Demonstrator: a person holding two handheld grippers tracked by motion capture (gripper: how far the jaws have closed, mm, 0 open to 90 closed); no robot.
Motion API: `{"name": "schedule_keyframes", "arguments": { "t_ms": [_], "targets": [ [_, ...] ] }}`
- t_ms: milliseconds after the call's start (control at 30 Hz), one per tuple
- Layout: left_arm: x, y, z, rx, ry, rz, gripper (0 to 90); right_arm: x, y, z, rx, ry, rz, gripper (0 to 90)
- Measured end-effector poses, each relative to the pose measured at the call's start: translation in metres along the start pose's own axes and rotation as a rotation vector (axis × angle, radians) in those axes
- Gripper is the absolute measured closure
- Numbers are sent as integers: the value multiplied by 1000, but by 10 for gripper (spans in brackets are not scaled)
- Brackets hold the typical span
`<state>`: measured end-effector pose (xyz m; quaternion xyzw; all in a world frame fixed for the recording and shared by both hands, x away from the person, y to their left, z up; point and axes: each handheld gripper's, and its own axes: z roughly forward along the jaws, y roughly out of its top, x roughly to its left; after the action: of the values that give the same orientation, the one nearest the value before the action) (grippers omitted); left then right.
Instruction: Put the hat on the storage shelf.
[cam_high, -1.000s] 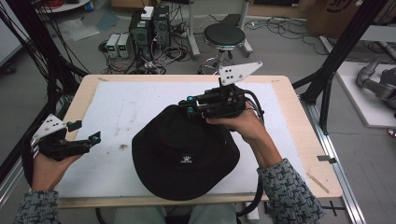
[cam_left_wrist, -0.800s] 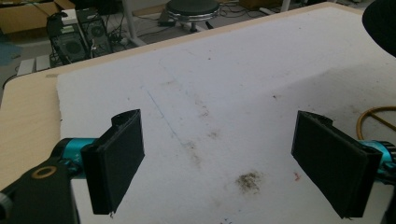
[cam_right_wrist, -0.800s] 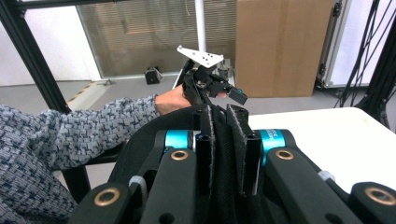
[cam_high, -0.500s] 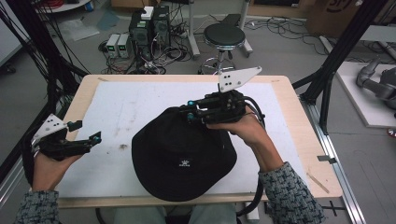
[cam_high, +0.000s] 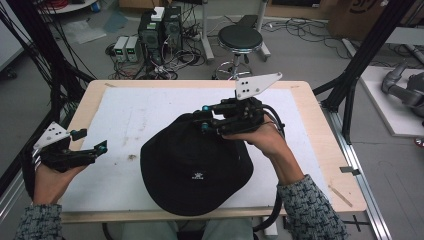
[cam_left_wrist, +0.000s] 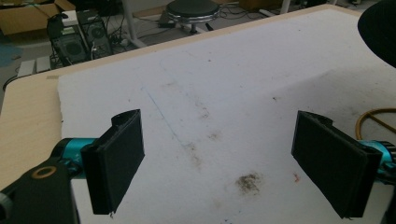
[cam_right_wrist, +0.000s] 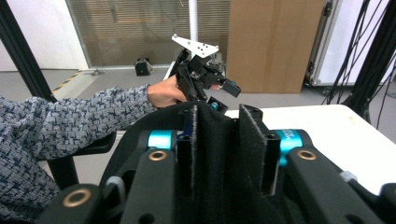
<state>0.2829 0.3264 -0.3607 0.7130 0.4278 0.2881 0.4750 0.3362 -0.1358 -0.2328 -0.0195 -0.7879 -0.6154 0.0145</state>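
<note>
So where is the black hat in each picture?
High view: the black hat lies in the lower middle on the white mat, its far edge in the right gripper.
Left gripper view: just its dark edge, top right corner.
Right gripper view: its fabric stands pinched between the jaws, in the middle.
Shared landmark: the white mat.
</note>
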Motion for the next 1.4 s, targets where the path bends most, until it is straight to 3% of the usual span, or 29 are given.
{"name": "schedule_keyframes", "arguments": {
  "t_ms": [167,367,567,933,1100,1133,1400],
  "targets": [
    [-1,0,1,0,-2,1,173,0,0,-3,-13,-16,6,582],
    [-1,1,2,-3,-6,0,172,2,1,-9,-41,-29,11,531],
    [-2,2,5,-3,-12,3,172,2,-3,-23,-87,-72,50,443],
    [-4,6,13,-1,-28,9,172,-2,-11,-43,-132,-145,82,403],
    [-5,7,17,-3,-34,7,172,-5,-20,-52,-131,-207,112,374],
    [-5,8,18,-2,-36,8,172,-5,-24,-55,-124,-249,117,363],
    [-8,11,26,-1,-52,13,172,-8,-36,-67,-135,-351,144,285]
  ]
}}
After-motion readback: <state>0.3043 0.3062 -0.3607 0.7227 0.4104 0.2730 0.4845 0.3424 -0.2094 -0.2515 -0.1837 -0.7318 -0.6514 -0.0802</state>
